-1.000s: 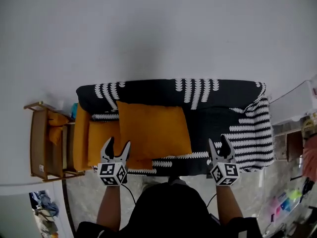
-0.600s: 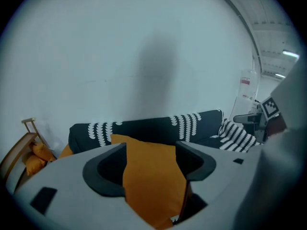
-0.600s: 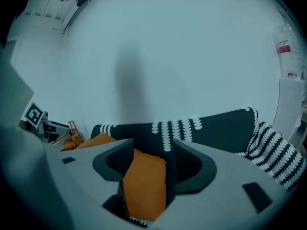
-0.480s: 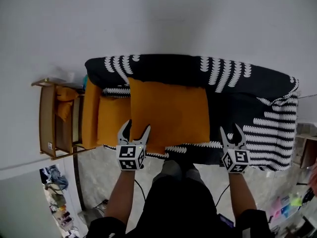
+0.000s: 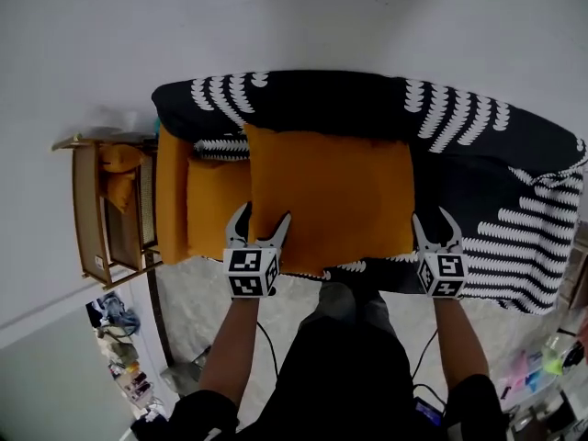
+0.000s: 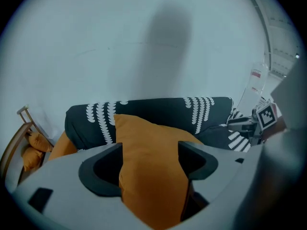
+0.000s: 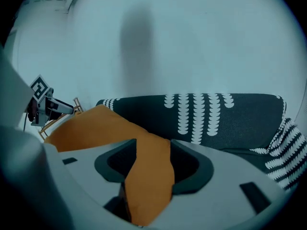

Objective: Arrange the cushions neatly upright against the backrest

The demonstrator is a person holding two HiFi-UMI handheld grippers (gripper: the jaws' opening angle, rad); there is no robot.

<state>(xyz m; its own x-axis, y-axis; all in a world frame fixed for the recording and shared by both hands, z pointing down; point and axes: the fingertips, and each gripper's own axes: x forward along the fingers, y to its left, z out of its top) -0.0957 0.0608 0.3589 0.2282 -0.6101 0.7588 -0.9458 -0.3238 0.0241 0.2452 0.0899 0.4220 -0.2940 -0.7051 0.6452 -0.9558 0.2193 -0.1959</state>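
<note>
**A:** Where is the big cushion (image 5: 331, 200)?

**B:** It lies on the seat of the sofa (image 5: 459, 191), not upright. Its far edge is at the backrest (image 5: 349, 99) and its near edge runs along the seat's front edge. We have a gripper at each near corner.

**A:** Are we holding it?

**B:** Not yet, as far as we can see. Our left gripper (image 5: 262, 219) is wide apart and has just been opening further, with the left near corner between its jaws. Our right gripper (image 5: 434, 220) is about half open and has just been closing. The right near corner fills its gap but does not look pinched.

**A:** What can go wrong from here?

**B:** We judge the two sides are out of step. If the right one bites while the left one is loose, we lift only one corner. Then the cushion twists or sags instead of tipping up square.

**A:** Anything else?

**B:** A shallow bite on soft stuffing may slip and drop it over the front edge onto the floor (image 5: 202, 310). The second cushion (image 5: 213, 209), touching its left edge, may also get dragged along.
</note>
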